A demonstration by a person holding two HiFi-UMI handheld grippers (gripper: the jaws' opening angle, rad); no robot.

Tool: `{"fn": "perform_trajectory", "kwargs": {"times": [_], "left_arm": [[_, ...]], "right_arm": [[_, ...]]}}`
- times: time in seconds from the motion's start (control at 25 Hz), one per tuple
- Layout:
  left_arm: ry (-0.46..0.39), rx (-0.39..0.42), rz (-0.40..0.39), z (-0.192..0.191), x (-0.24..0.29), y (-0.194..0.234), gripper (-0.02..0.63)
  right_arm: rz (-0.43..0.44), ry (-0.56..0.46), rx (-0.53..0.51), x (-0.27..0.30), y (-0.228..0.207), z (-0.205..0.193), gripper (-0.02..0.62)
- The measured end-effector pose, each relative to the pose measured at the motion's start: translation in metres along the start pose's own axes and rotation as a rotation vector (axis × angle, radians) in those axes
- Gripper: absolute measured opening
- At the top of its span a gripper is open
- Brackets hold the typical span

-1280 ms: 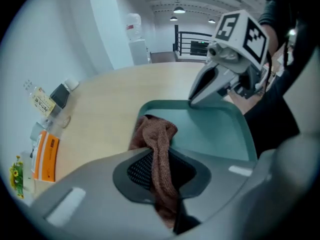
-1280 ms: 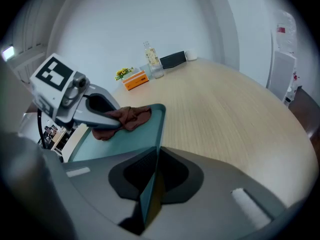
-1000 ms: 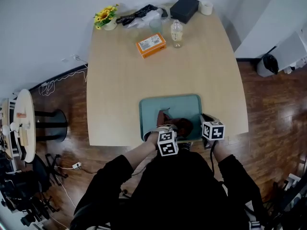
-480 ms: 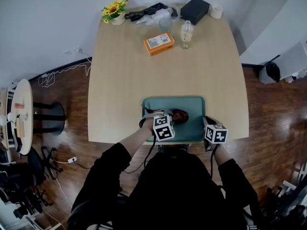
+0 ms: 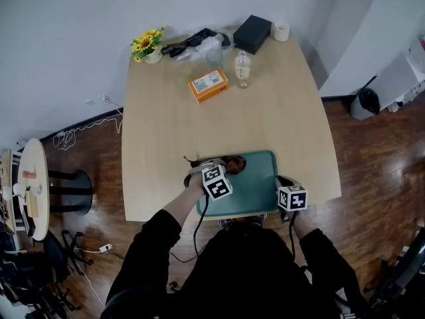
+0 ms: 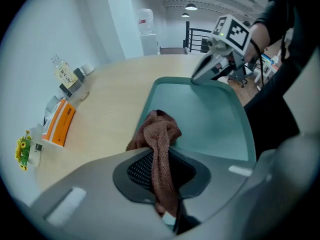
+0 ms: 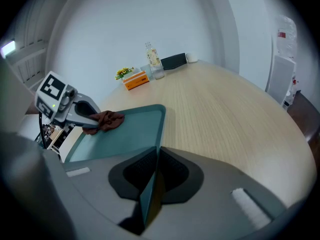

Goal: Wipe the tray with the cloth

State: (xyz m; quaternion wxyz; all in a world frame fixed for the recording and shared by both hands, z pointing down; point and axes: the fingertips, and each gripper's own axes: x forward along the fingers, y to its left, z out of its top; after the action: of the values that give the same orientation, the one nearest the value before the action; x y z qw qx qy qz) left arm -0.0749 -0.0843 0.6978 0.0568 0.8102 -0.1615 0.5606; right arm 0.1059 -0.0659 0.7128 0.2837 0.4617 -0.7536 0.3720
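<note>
The cloth [image 6: 160,129], a brown rag, is bunched at the far left corner of the tray [image 5: 255,181]. It is pinched by the left gripper [image 5: 223,167] — the jaws are drawn narrow on a fold of it, and the rest of the fabric spills forward by the tray's left rim. That gripper is pointed steeply down at the tray.

The teal tray is laid flat at the near edge of the desk [image 5: 219,118], about midway along it. Apart from the cloth, its floor is seen bare. Its right rim is clamped by the right gripper [image 7: 156,156], whose jaws are closed on the thin edge toward the tray's near end. Both grippers are held by a person in black sleeves [image 5: 149,251] at the desk's near edge.

The middle of the desk is bare pale wood. Nearer the far edge an orange box [image 5: 208,84] is laid flat, with a clear bottle [image 5: 243,68] standing just beside it to the right. At the far left corner a small pot of yellow flowers [image 5: 147,42] is set. A tangle of black items and clear plastic [image 5: 196,40] lies along the far edge beside it. A black box [image 5: 253,33] and a white roll [image 5: 282,30] are placed at the far right corner.

Around the desk a dark wooden floor [image 5: 372,151] is seen, with a small round table [image 5: 26,191] off the left edge.
</note>
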Motion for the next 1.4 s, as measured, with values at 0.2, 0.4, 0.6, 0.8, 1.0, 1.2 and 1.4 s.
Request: {"fn": "perform_trajectory", "kwargs": {"times": [0.2,0.4,0.6,0.8,1.0,1.2,1.4], "left_arm": [[-0.032,0.07,-0.152,-0.014,-0.021,-0.103,0.025],[-0.001,0.166,-0.201,-0.05,-0.025,-0.169,0.018],[-0.002,0.083,-0.182,-0.056,-0.021,-0.135,0.023],[0.031,0.026,-0.056,-0.059,-0.017,-0.032,0.023],[0.084,-0.035,0.0,-0.067,-0.013,0.041,0.025],[0.085,-0.013,0.043,-0.063,-0.014,0.025,0.025],[0.057,0.024,-0.045,-0.074,-0.033,-0.07,0.025]], "right_arm": [[0.002,0.002,0.003,-0.002,-0.001,0.0,0.023],[-0.003,-0.004,-0.005,-0.002,-0.002,0.001,0.023],[-0.005,-0.004,-0.009,-0.003,-0.001,0.003,0.025],[-0.007,-0.008,-0.007,-0.003,-0.001,0.005,0.025],[0.001,-0.003,-0.003,0.0,0.001,0.005,0.025],[-0.001,-0.006,-0.002,-0.001,-0.001,0.003,0.025],[-0.001,0.0,0.001,-0.002,-0.004,0.001,0.025]]}}
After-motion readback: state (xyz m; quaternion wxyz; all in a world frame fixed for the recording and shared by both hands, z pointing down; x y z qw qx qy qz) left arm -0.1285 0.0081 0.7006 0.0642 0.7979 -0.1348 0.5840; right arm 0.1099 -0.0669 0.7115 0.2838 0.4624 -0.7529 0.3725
